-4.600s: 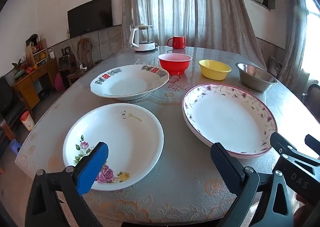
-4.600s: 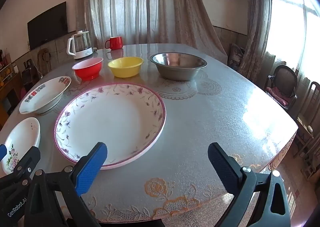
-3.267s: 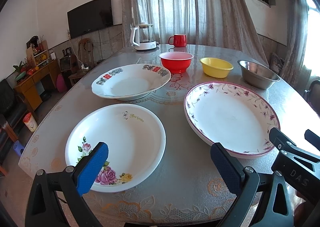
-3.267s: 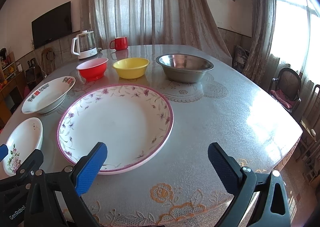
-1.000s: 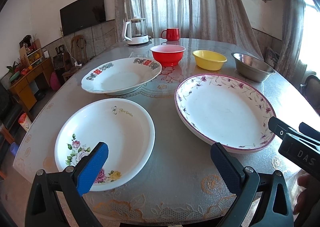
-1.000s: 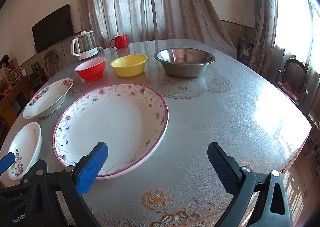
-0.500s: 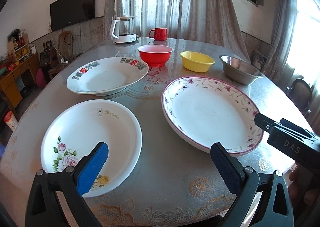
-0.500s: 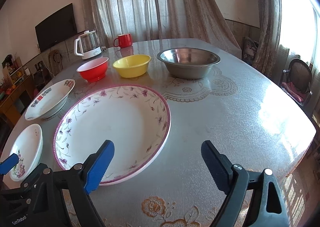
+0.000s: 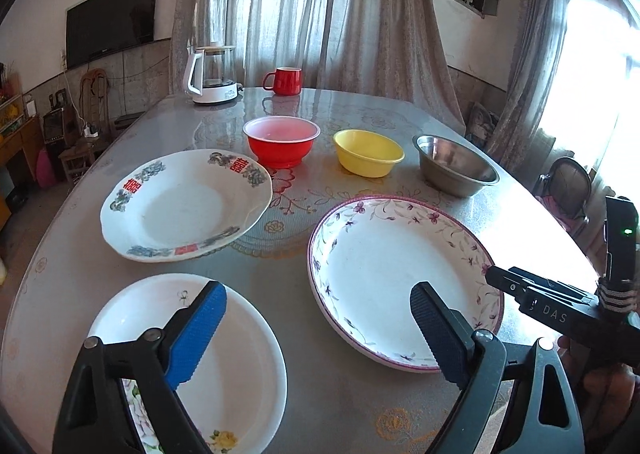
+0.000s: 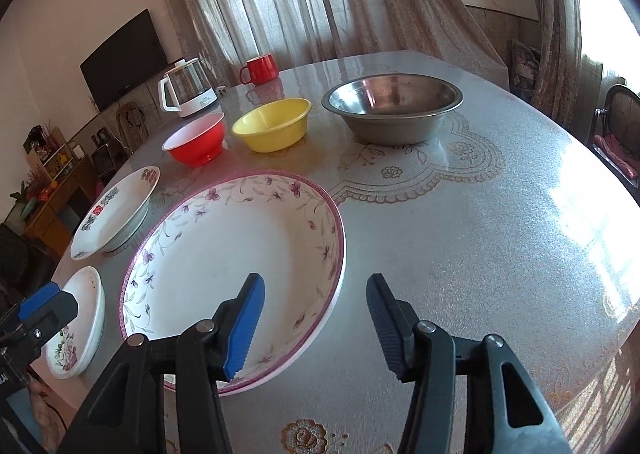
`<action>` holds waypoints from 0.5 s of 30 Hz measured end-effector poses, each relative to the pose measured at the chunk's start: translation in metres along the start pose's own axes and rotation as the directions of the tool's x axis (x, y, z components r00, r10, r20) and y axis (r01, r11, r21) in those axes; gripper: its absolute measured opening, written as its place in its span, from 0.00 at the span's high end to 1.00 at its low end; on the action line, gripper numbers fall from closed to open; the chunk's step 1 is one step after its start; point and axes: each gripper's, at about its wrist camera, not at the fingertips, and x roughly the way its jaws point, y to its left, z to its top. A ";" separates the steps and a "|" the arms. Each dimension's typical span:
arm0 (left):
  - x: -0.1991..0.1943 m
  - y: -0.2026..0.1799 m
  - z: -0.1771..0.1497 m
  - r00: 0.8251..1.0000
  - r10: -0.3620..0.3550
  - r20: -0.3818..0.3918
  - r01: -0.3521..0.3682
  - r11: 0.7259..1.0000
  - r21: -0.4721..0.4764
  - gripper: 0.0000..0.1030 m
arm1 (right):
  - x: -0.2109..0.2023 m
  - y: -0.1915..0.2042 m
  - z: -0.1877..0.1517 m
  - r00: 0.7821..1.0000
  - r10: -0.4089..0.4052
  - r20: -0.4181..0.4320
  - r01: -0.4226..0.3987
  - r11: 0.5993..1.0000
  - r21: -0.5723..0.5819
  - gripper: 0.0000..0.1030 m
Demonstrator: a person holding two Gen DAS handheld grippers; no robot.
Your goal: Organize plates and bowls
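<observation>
Three plates lie on the glass-topped table (image 10: 480,213): a big purple-rimmed floral plate (image 9: 400,278) (image 10: 232,262), a white rose plate (image 9: 224,358) (image 10: 76,326) and a plate with red characters (image 9: 184,205) (image 10: 116,213). Behind them stand a red bowl (image 9: 282,139) (image 10: 196,139), a yellow bowl (image 9: 368,151) (image 10: 274,123) and a steel bowl (image 9: 456,165) (image 10: 392,105). My left gripper (image 9: 318,302) hovers over the gap between the rose and floral plates, jaws closing slightly, gripping nothing. My right gripper (image 10: 315,286) hangs over the floral plate's near right rim, jaws closing, pads touching nothing.
A glass kettle (image 9: 210,77) and a red mug (image 9: 285,81) stand at the table's far end. Chairs (image 9: 568,189) sit beyond the right edge, a cabinet (image 10: 52,205) off the left. Bare tabletop lies right of the floral plate.
The right jaws have narrowed from wide open to about half. Both grippers have moved in toward the plates, the left one rising and its jaws narrowing a little.
</observation>
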 end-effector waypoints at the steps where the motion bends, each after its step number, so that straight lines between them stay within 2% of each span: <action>1: 0.003 0.000 0.003 1.000 0.009 -0.005 -0.009 1.000 0.009 0.09 | 0.002 -0.001 0.001 1.000 0.000 -0.008 0.000 1.000 0.001 0.56; 4: 0.014 -0.001 0.009 0.999 -0.001 -0.041 0.003 0.999 0.035 0.11 | 0.009 -0.005 0.002 1.000 0.009 -0.029 -0.009 1.000 0.011 0.58; 9: 0.040 -0.008 0.016 0.987 -0.036 -0.157 0.047 0.997 0.067 0.36 | 0.025 -0.010 0.002 0.997 0.021 -0.080 -0.020 1.000 0.017 0.80; 10: 0.046 -0.008 0.017 0.984 -0.026 -0.177 0.040 0.996 0.074 0.40 | 0.026 -0.010 0.002 0.996 0.028 -0.079 -0.027 1.000 0.014 0.81; 11: 0.052 -0.008 0.019 0.981 -0.010 -0.195 0.026 0.996 0.081 0.54 | 0.028 -0.009 0.002 0.996 0.029 -0.079 -0.029 1.000 0.005 0.82; 12: 0.058 -0.007 0.020 0.977 0.000 -0.214 0.019 0.996 0.087 0.63 | 0.029 -0.007 0.002 0.997 0.026 -0.078 -0.027 1.000 -0.006 0.83; 13: 0.063 -0.006 0.022 0.973 0.003 -0.232 0.018 0.996 0.089 0.64 | 0.029 -0.006 0.002 0.997 0.017 -0.076 -0.018 1.000 -0.018 0.83; 15: 0.073 -0.003 0.025 0.965 0.000 -0.262 0.022 0.996 0.081 0.73 | 0.031 -0.004 0.002 0.997 0.005 -0.073 -0.008 0.999 -0.039 0.83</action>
